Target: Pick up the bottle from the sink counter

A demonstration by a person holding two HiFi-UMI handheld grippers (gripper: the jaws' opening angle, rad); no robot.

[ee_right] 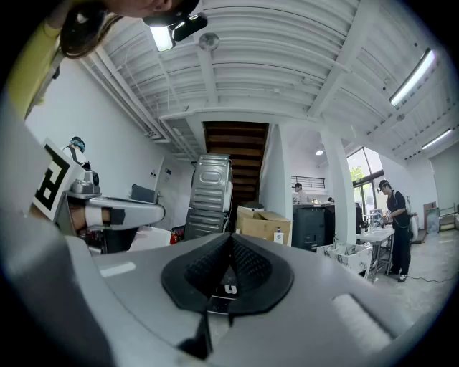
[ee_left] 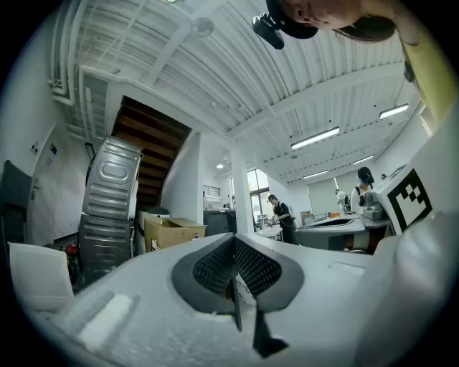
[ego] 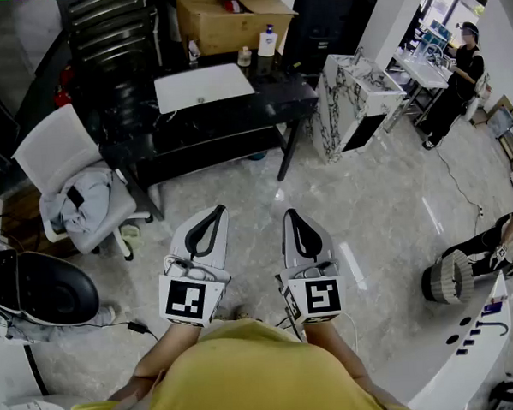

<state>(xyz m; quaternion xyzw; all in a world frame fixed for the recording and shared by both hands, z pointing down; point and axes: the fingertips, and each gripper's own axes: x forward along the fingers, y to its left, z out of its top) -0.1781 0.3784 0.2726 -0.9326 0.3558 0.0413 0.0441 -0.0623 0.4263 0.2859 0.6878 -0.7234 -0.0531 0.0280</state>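
A white bottle with a blue cap (ego: pixel 268 41) stands at the back of a black counter (ego: pixel 226 120) that carries a white sink basin (ego: pixel 203 87). A smaller bottle (ego: pixel 244 56) stands beside it. In the right gripper view the white bottle (ee_right: pixel 277 236) shows small and far off, in front of a cardboard box. Both grippers are held close to the person's body, far from the counter, over the marble floor. My left gripper (ego: pixel 215 213) (ee_left: pixel 234 242) is shut and holds nothing. My right gripper (ego: pixel 291 215) (ee_right: pixel 229 242) is shut too, with nothing between its jaws.
A white chair with grey clothes (ego: pixel 78 196) stands left of the counter. A cardboard box (ego: pixel 229 17) sits behind the counter, and a marble-pattern cabinet (ego: pixel 354 96) stands to its right. A person (ego: pixel 455 65) works at the far right. A white curved counter (ego: pixel 479 351) lies at the lower right.
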